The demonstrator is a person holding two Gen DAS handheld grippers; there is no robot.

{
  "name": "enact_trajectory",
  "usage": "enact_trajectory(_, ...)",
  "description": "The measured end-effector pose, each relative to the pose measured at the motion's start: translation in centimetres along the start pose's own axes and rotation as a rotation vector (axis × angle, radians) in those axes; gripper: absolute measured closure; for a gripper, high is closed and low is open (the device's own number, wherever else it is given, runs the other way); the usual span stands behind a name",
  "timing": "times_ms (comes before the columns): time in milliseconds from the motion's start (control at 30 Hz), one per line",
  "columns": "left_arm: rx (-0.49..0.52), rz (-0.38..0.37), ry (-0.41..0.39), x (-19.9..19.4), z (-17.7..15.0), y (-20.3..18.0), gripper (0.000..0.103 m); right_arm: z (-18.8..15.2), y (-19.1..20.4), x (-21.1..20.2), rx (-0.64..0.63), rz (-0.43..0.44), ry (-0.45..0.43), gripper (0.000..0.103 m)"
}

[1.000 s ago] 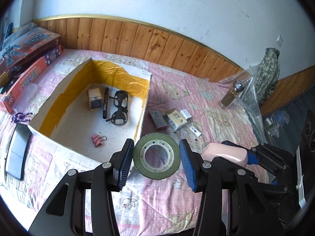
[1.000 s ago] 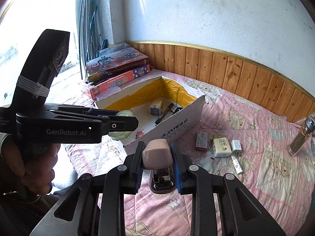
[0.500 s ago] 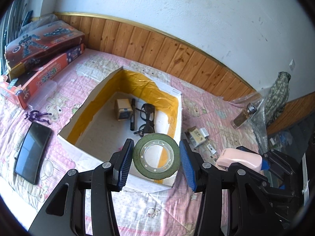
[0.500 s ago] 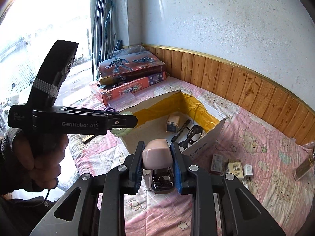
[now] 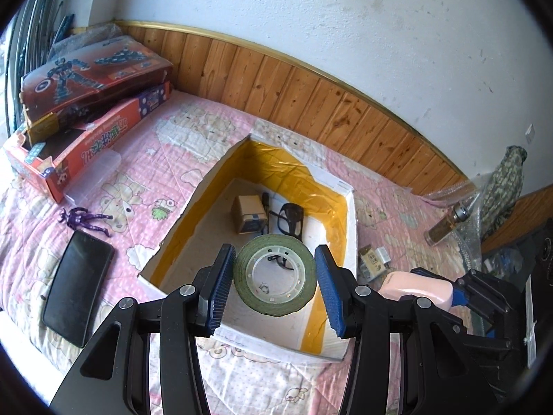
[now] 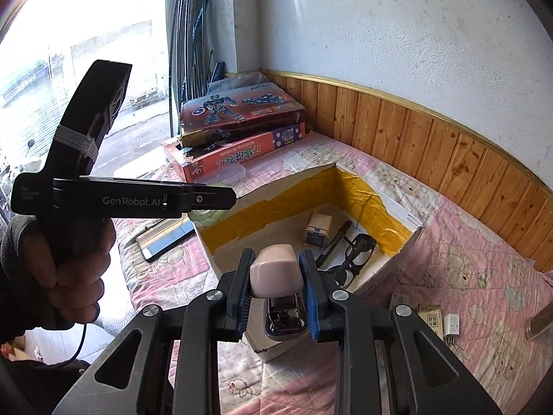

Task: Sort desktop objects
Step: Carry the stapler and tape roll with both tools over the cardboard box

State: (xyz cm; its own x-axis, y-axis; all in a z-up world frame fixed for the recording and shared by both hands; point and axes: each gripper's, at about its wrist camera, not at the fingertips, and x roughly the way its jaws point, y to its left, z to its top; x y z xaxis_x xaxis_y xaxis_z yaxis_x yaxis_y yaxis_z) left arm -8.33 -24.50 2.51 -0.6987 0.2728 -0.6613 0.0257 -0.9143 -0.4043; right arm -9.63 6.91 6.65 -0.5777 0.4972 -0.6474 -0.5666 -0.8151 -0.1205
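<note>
Both grippers have swung over the cardboard box [image 5: 349,228] on the bed. Left gripper [image 5: 274,278] fingers, spread wide, clamp a tape roll [image 5: 274,278]; right gripper [image 6: 278,288] fingers, nearly closed, pinch a pink stapler [image 6: 276,269]. Released carelessly, either could strike the glasses [image 5: 292,216] inside.

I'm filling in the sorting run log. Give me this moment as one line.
left tool: holds tape roll | right tool: holds stapler | both at box | no drop yet
</note>
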Motion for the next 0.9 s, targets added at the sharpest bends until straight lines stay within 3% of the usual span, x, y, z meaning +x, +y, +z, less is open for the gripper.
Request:
enact_trajectory(500, 0.021, 0.045, 0.152, 6.2, 0.8, 1.6, 0.054, 1.9, -1.2, 6.8, -0.015, 0.045, 0.117, 0.076)
enact_trajectory(900, 0.107, 0.103, 0.275, 9.9, 0.4, 2.2, 0.054, 3.5, -3.3, 13.4, 0.062, 0.081, 0.275, 0.076)
